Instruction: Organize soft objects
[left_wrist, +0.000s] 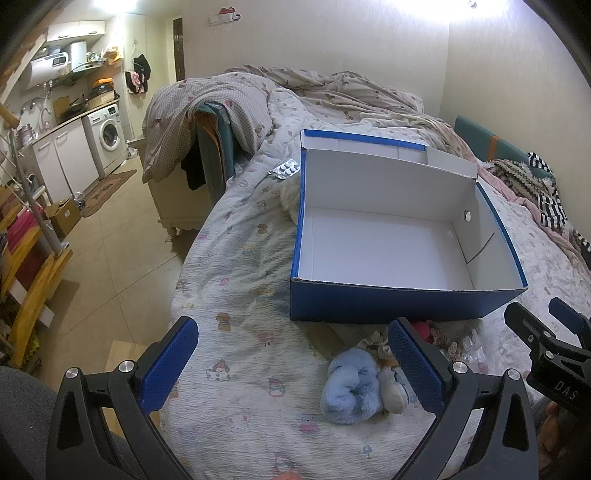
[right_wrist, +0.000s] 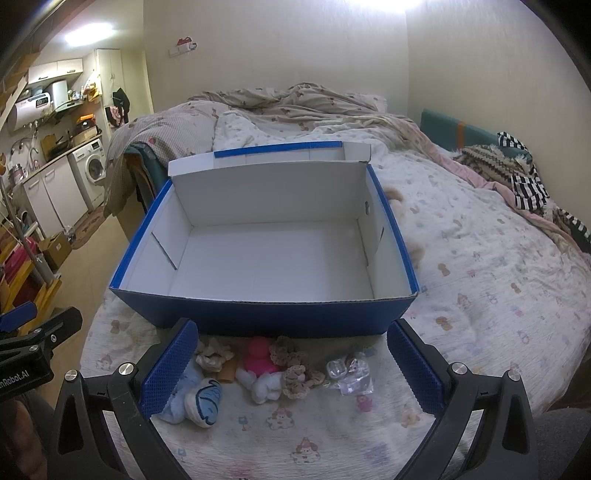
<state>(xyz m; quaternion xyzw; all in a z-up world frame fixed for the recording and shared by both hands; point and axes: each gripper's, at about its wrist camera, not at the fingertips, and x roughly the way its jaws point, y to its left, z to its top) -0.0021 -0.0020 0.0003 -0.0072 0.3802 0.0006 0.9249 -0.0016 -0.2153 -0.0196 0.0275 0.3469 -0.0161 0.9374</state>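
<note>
An open blue box (left_wrist: 369, 302) with a white, empty inside stands on the bed; it also shows in the right wrist view (right_wrist: 295, 314). In front of it lie small soft items: a fluffy light-blue toy (left_wrist: 351, 387), a white and blue plush (right_wrist: 203, 400), a pink and white plush (right_wrist: 260, 363), beige crochet pieces (right_wrist: 295, 376) and a clear plastic wrapper (right_wrist: 349, 373). My left gripper (left_wrist: 291, 365) is open above the bed, left of the blue toy. My right gripper (right_wrist: 291, 365) is open just above the pile.
A pill blister pack (left_wrist: 286, 169) and a white fluffy item (left_wrist: 290, 195) lie left of the box. A rumpled duvet (right_wrist: 280, 107) covers the far bed. Clothes (right_wrist: 517, 173) are heaped on the right. The bed edge drops to the floor (left_wrist: 122, 240) on the left.
</note>
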